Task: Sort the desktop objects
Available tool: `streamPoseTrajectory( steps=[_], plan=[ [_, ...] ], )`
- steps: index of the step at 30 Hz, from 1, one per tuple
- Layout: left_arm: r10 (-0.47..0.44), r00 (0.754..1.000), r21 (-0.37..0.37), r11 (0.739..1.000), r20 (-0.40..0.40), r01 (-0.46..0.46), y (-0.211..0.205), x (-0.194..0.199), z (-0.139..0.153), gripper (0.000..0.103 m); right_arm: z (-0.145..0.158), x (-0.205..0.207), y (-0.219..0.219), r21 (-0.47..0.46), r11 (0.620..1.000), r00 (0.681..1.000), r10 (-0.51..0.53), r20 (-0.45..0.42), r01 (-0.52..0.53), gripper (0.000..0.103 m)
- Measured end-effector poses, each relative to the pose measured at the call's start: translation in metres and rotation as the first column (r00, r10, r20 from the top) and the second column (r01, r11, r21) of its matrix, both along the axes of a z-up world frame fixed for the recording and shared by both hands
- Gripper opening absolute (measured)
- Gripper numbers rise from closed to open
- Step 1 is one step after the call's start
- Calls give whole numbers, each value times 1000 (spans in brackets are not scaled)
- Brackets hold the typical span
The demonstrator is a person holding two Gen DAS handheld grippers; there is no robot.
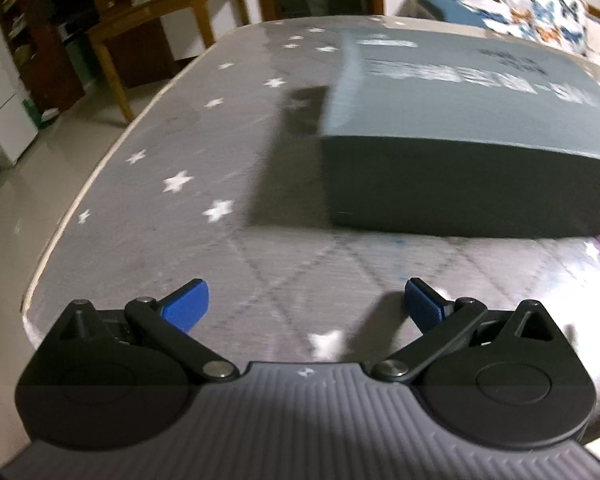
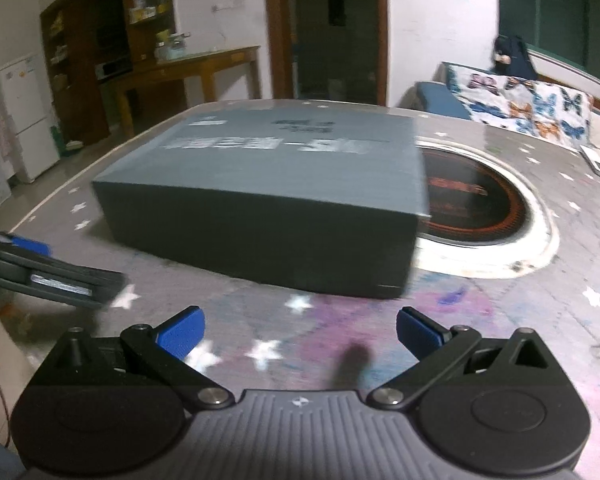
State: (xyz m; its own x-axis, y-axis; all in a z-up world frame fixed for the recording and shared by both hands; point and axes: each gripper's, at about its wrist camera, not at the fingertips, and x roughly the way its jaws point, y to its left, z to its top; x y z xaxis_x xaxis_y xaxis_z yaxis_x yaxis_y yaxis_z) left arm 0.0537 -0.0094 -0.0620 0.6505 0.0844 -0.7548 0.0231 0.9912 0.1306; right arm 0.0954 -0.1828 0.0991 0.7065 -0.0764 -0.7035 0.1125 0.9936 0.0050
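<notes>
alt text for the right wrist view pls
A large dark grey box lies flat on a star-patterned grey table cover, partly covering a round black cooktop set into the table. The open, empty right gripper hovers before it; the left gripper enters at left.

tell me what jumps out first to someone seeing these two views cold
The big dark grey box with pale lettering on its lid dominates both views, lying flat on the star-patterned grey tablecloth. In the right wrist view, a round black cooktop with orange rings and a white rim is set into the table just right of the box, which partly overlaps it. Both the left gripper and right gripper are open and empty, short of the box.
</notes>
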Motion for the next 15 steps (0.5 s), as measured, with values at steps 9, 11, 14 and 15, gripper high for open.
streamPoseTrajectory(
  steps=[9,11,14,15],
  plan=[
    [169,984,-46,985,61,-167,57,12,7,103,3,-6,-37,-25,995,995,-96,8,96,103],
    [216,974,-65,975,71,-212,69,22,8,103,5,-1,-57,-30,988,989,-149,19,150,103],
    [271,957,-91,961,103,-262,80,39,11,103,4,14,-89,-11,971,971,-238,34,238,103],
    [289,950,-95,956,117,-279,83,45,11,103,3,19,-99,-5,963,963,-268,40,268,103]
  ],
)
